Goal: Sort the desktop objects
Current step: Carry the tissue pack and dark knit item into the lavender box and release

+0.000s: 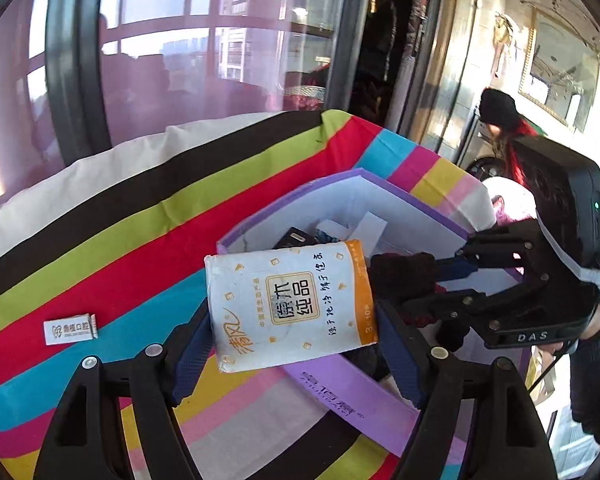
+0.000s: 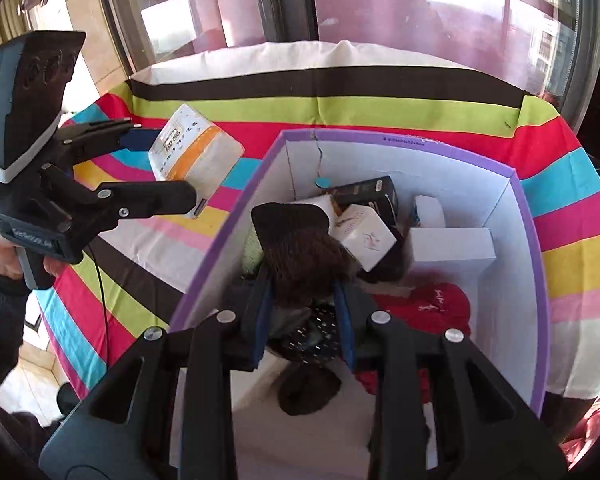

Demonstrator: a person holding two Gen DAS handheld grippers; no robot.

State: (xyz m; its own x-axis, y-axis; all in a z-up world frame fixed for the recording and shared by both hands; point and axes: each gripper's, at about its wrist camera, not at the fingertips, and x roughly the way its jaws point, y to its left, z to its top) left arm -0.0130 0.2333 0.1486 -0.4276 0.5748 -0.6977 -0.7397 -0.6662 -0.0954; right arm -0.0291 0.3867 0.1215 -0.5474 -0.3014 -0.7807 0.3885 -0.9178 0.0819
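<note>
Grippers: two – left gripper (image 1: 292,344) and right gripper (image 2: 302,304), each in a person's hand
Tissue packs: one – tissue pack (image 1: 290,306), white with an orange band, clamped between the left gripper's blue pads, held in the air above the near-left rim of the purple box (image 2: 538,280)
Tissue pack axis: long side spans the jaws, orange end toward the right pad; printed face toward the camera
Left jaws: fairly wide, closed on the tissue pack
Dark knitted items: one in the right gripper – dark knitted cloth (image 2: 304,256), bunched, held over the inside of the box
Right jaws: narrow, pinching the cloth
Boxes: one, open, white inside, set toward the right edge of the striped tablecloth (image 1: 100,232)
Inside the box: a white carton (image 2: 364,236), a black carton (image 2: 370,196), a white lidded case (image 2: 452,250), a red cloth (image 2: 440,304) – more beneath, unclear
On the cloth: one small white packet (image 1: 70,329) near the left edge, well apart from the box
In the way: the cloth-holding gripper sits just beside the tissue pack over the box
</note>
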